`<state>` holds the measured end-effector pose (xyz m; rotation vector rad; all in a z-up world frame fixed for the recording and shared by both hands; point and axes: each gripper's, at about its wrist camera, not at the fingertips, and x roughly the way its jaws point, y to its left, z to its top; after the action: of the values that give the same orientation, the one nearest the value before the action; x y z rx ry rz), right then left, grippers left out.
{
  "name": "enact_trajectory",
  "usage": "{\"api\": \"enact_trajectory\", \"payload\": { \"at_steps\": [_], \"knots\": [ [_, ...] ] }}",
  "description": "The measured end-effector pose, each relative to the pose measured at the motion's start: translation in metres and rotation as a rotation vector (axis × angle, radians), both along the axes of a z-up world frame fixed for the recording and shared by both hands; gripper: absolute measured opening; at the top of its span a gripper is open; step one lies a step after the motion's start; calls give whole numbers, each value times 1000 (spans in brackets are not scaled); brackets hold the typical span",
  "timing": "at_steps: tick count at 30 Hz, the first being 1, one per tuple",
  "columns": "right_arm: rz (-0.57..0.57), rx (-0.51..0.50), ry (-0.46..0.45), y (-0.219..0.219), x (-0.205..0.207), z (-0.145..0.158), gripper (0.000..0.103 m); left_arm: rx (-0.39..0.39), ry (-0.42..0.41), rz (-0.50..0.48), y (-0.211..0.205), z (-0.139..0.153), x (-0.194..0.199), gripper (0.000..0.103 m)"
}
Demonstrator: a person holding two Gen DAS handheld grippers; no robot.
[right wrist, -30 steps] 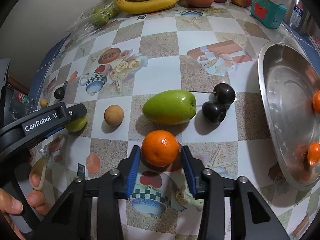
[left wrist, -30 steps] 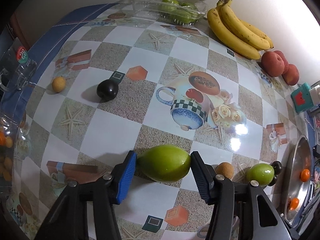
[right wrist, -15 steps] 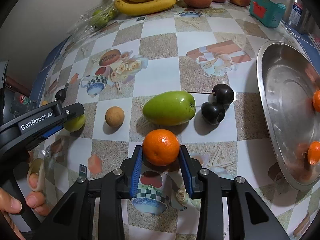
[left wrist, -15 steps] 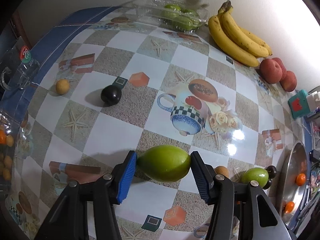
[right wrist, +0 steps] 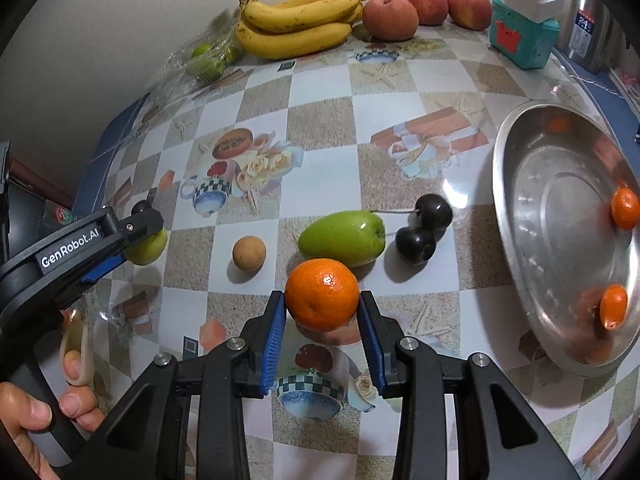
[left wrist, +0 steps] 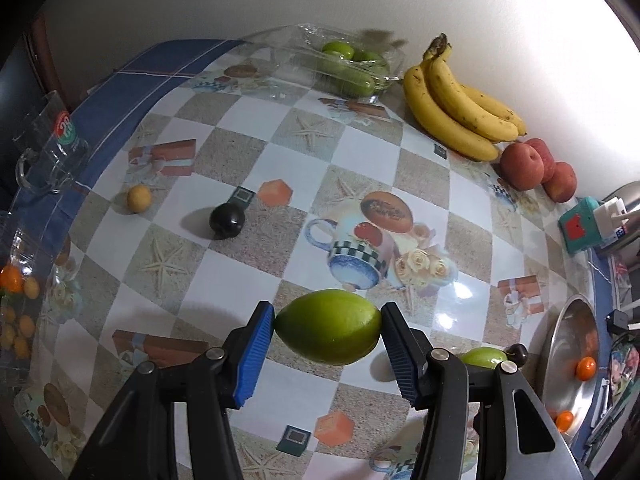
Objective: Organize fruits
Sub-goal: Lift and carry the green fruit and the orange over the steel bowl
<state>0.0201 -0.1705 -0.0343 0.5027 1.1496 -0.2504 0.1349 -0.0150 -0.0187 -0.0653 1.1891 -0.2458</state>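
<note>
Looking steeply down along each gripper's fingers, close over the table (left wrist: 224, 280); sharing bananas (left wrist: 456, 108) (right wrist: 296, 24) far, steel bowl (left wrist: 568, 360) (right wrist: 560, 216) right.

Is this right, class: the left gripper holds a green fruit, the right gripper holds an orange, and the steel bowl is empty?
Not quite. The right wrist view shows the steel bowl already holds two small oranges. The left gripper does hold a green fruit, the right gripper an orange.
</note>
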Motion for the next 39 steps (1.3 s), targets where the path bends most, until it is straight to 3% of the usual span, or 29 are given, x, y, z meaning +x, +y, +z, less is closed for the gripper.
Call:
{"api": "enact_trajectory", "payload": {
  "at_steps": [15,24,39],
  "knots": [
    [-168,-34,10,-60,-25,13,38,-30,-6,-95,-38,9,-14,58],
    [-308,-23,23,-108,-48,14,38,-61,-18,-239,-83,20,-40,58],
    [-446,10,27,-152,-83,15,38,-4,-81,-488,-162,29,-100,58]
  ]
}}
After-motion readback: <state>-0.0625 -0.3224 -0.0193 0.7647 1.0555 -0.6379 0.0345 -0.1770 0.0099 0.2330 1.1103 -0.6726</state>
